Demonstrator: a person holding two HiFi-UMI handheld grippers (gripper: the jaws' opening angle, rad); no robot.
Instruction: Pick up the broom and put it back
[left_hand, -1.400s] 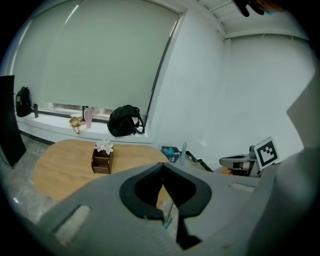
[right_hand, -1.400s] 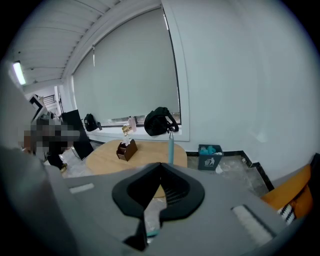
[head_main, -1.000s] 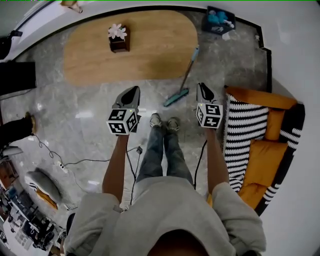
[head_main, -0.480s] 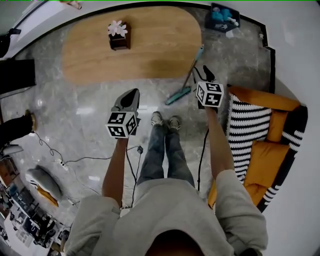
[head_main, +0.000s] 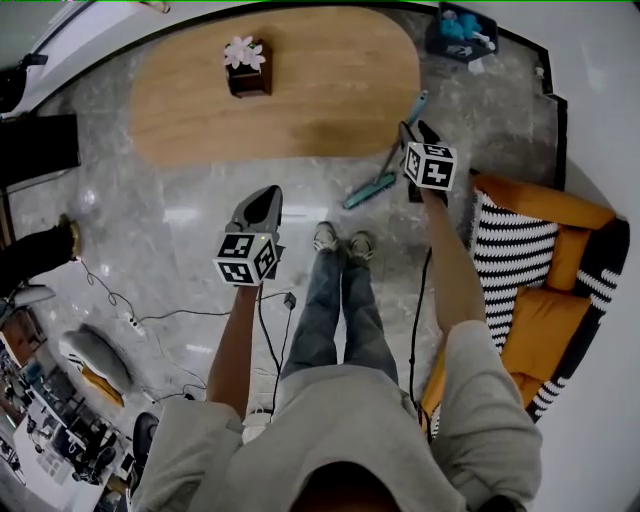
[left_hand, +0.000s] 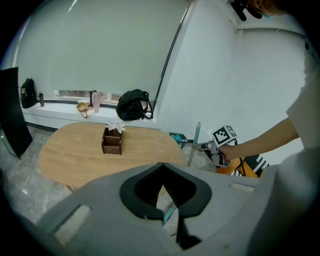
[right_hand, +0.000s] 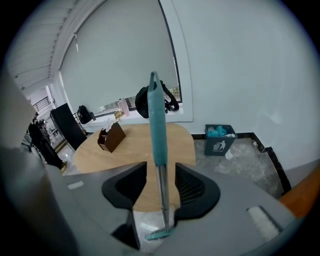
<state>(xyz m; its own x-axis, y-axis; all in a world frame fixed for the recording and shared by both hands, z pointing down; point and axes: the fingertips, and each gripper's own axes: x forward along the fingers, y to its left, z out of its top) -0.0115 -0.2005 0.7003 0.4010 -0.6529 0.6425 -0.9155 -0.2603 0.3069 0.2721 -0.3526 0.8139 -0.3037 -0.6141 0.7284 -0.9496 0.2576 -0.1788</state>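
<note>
One broom (right_hand: 158, 125) stands beside the table (head_main: 330, 140) edge, between the right gripper's (right_hand: 161, 175) closing jaws, pads clear of it; left gripper (left_hand: 163, 170) has jaws together, empty, over open floor (head_main: 180, 220); two grippers.

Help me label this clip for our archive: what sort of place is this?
Probably a lounge or sitting area, in a home or office: an oval wooden table, an orange sofa with a striped cover, and a small bin on the polished stone floor by the wall.

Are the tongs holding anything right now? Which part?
Nothing yet. The right tongs are closing with the broom between them, its metal pole just below the teal grip untouched. The left tongs are empty.
</note>
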